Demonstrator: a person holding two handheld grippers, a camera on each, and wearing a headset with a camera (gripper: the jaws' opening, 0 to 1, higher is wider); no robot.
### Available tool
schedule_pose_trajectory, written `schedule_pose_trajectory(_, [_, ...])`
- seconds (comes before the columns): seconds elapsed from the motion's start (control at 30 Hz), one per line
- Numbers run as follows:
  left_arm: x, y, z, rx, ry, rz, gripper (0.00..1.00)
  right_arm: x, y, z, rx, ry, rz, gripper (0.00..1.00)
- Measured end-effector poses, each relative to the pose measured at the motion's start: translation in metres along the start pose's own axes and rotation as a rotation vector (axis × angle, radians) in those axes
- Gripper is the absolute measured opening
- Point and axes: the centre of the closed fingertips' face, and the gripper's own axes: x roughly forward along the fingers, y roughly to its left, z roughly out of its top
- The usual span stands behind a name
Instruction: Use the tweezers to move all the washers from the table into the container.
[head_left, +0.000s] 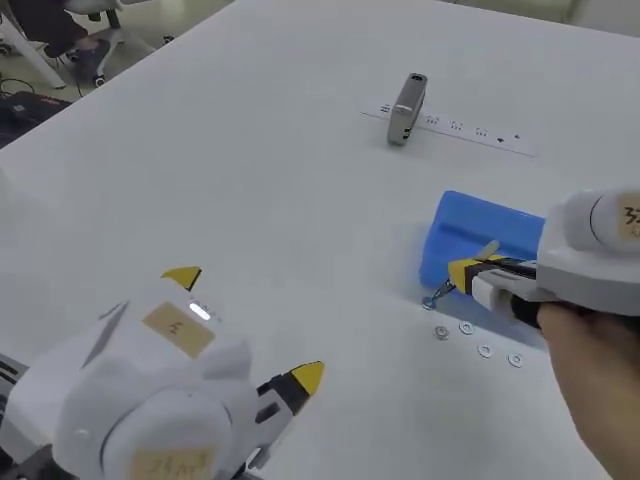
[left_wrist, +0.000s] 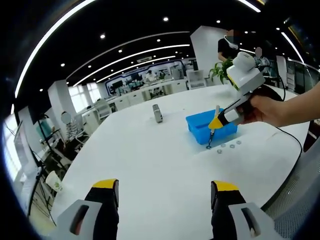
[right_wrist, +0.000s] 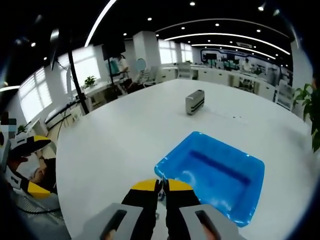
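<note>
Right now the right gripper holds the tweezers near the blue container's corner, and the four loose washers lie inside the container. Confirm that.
Wrong on one point: the four loose washers lie on the table beside the blue container, not inside it, as the head view shows. The right gripper does hold the tweezers near the container's corner.

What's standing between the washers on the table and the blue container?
Nothing visible. The washers lie on bare table right beside the container; the tweezers, clamped in the right tool, hang over that gap.
</note>
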Motion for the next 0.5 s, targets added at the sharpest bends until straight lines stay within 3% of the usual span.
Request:
schedule_pose_trajectory(0.1, [-0.0002, 0.0007, -0.0002, -0.002, -0.001, 0.002, 0.76, 0.0013, -0.0025, -0.0009, -0.038, 0.005, -0.016, 0.01])
schedule_pose_trajectory(0.5, [-0.0005, 0.0009, -0.0018, 0.000, 0.008, 0.005, 0.75, 0.0027, -0.0019, -0.0024, -0.034, 0.022, 0.006, 0.01])
